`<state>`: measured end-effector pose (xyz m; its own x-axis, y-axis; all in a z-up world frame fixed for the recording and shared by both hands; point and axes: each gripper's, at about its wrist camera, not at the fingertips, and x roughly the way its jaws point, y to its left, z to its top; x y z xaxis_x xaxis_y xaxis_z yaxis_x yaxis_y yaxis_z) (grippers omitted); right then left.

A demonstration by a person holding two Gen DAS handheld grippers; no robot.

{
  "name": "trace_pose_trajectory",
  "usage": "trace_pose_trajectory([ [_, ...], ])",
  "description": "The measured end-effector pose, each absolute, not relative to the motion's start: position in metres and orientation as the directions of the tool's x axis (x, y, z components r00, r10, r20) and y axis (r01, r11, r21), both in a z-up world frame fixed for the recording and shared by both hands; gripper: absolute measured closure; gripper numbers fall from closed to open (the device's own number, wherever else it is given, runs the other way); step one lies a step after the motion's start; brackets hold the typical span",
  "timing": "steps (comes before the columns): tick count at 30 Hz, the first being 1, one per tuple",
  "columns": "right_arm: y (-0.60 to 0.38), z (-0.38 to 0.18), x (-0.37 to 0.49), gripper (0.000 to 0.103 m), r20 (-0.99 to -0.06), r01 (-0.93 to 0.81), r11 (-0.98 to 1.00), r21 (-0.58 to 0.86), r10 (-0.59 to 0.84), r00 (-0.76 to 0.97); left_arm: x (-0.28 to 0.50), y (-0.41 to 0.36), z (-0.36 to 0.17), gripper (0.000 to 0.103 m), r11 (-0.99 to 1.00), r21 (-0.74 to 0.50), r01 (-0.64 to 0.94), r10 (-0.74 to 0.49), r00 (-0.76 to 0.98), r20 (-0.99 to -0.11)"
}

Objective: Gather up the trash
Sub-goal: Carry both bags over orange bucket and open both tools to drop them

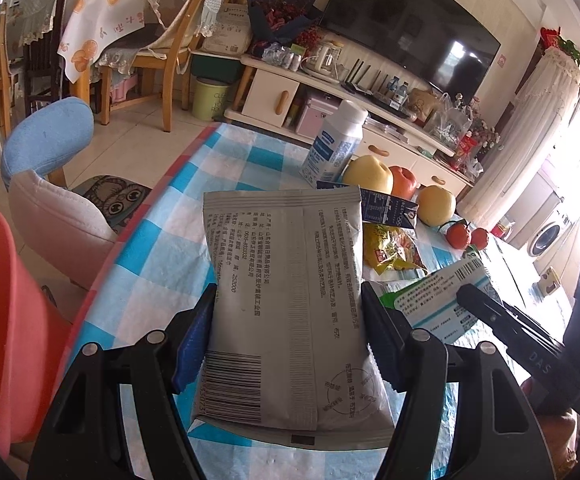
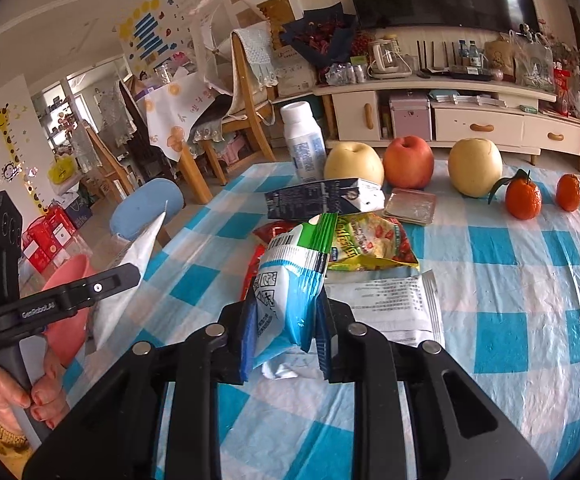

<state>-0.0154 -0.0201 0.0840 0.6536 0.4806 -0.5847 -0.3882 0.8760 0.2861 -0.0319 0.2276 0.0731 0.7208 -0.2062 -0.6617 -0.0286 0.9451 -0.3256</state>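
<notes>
**Living room, checked bench: both claws loaded**

Living-room bench [image 2: 510,280], blue-check plastic cover. Left claw [image 1: 290,308] clamps grey packet [image 1: 285,280] at its side edges, lifted. Right claw [image 2: 285,308] pinches blue-white wrapper [image 2: 290,280]. Both look light, crinkly, slippery; grip edges. Red bin [image 1: 5,312] left of bench.

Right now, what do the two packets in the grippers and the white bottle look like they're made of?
Grey packet: matte plastic film, probably; crimped seam, printed text. Blue-and-white packet: glossy film, creased with highlights. White bottle: opaque plastic, seemingly; smooth, with a printed label.
</notes>
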Motion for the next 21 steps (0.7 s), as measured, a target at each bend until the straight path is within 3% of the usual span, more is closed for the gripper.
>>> trace_pose_trajectory([
  [11,0.029,0.104,-0.041,0.078,-0.569,-0.459,0.854,0.245,0.510,0.645,-0.044,0.252,0.088,0.034,0.951,-0.294,-0.095,-0.122,0.760,-0.639],
  [21,0.095,0.123,-0.055,0.078,-0.542,-0.551,0.796,0.251,0.587,0.601,-0.063,0.300,0.107,0.034,0.937,-0.249,-0.244,0.044,0.792,-0.610],
])
